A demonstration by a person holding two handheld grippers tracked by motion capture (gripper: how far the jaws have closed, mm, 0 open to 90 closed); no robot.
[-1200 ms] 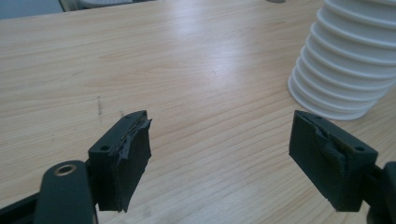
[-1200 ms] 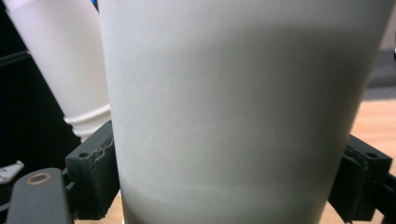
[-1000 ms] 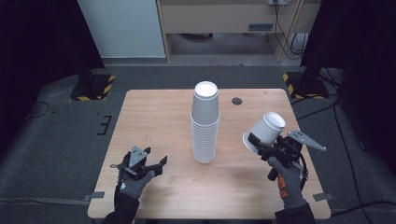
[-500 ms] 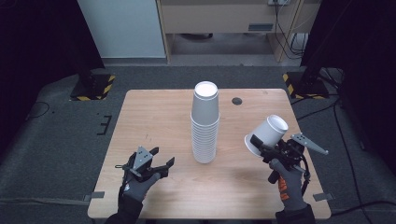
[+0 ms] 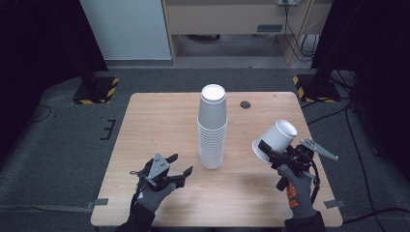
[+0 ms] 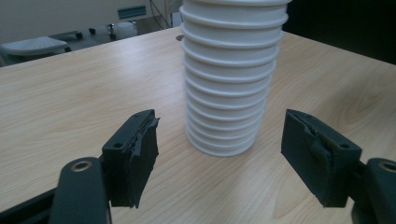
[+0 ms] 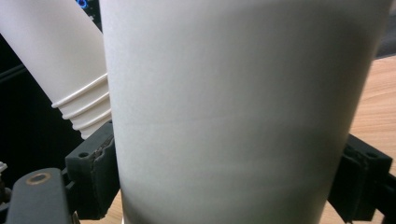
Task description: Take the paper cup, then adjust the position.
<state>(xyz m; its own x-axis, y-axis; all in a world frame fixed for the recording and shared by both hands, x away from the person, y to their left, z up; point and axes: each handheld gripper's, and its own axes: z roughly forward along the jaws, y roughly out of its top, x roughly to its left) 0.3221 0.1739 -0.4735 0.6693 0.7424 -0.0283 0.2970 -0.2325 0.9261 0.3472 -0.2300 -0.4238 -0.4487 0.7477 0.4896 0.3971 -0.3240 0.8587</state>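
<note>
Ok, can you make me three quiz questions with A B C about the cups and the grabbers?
1. Where is the stack of cups?
A. middle of the table
B. on the floor
C. far left corner

2. What colour are the cups?
A. red
B. white
C. blue

3. What is the right gripper doing?
A. lying open
B. pinching a spoon
C. gripping a single cup

Answers: 1 A, the high view shows the stack standing mid-table. 2 B, every cup looks white. 3 C, its jaws press both sides of a tilted cup, while the left gripper is open.
</note>
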